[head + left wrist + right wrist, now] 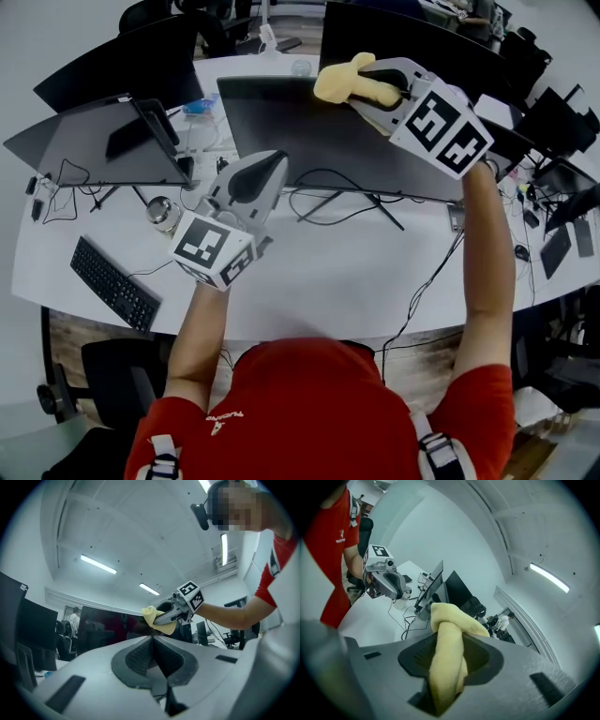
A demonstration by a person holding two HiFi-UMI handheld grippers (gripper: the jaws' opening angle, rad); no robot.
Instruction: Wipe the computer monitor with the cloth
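The bunched yellow cloth (349,84) sits at the top edge of the wide black computer monitor (309,141), clamped in the right gripper's (373,92) jaws. The left gripper (272,169), jaws closed and empty, hovers above the white tabletop (328,272).

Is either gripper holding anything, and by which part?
The right gripper clamps the yellow cloth by a twisted, bunched section, a wad protruding past the tips. The left gripper is shut and holds nothing.
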